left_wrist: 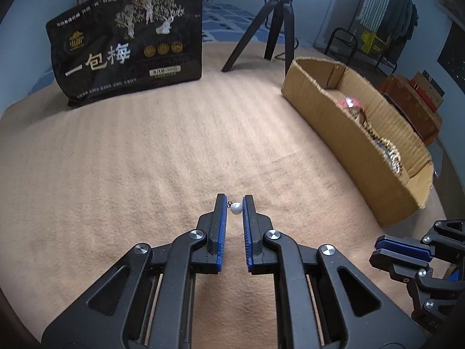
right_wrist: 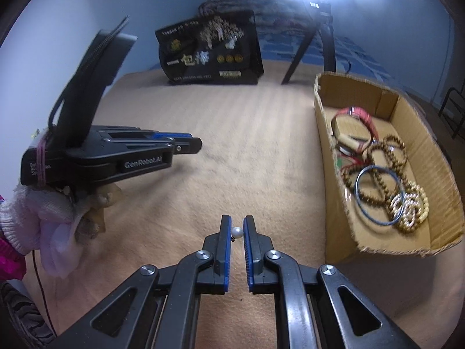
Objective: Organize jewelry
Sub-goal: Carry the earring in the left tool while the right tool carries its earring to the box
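tan striped blanket [left_wrist: 145,160] carries black bag [left_wrist: 128,46], cardboard box [left_wrist: 348,133], tripod [left_wrist: 276,23]

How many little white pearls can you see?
2. One pearl sits pinched in the left gripper, the other pearl in the right gripper. More could be hidden among the jewelry in the cardboard box.

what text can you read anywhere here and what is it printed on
"一包梅": large white characters on the black bag.
"GenRobot.AI": side of the left gripper, in the right wrist view.
Smaller lines, the gold emblem and the boxed label on the bag: too small to read.
White print at the gripper's rear: blurred.
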The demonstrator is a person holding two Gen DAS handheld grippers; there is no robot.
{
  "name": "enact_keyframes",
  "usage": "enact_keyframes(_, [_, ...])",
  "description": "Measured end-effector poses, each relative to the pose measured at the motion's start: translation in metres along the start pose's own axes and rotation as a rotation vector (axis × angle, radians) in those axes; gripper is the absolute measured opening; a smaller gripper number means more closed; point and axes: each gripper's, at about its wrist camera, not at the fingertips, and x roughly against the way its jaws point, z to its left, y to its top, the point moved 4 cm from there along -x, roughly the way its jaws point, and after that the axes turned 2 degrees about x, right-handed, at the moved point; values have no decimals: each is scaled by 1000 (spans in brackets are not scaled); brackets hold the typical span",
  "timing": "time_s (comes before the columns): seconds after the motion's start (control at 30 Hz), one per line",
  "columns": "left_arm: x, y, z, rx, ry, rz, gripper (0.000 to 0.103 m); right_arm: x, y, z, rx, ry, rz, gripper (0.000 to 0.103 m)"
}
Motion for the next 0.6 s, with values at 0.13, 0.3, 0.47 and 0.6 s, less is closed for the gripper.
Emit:
enact_keyframes(0.13, [11,8,-5,14,-11,-25,9,16,11,-3,5,-7,-39,6])
enact_keyframes(0.3, [24,20,-25,8,-34,-63,9,31,23,-13,-9,-17,-76,6])
enact_keyframes(0.47, [32,29,-47,5,-59,-85,9,43,29,-29,-38,-29,-96,6])
enact_keyframes(0.6, [35,36,-66,-17,-71,-95,9,51,31,-43,-61,-44,-106,6])
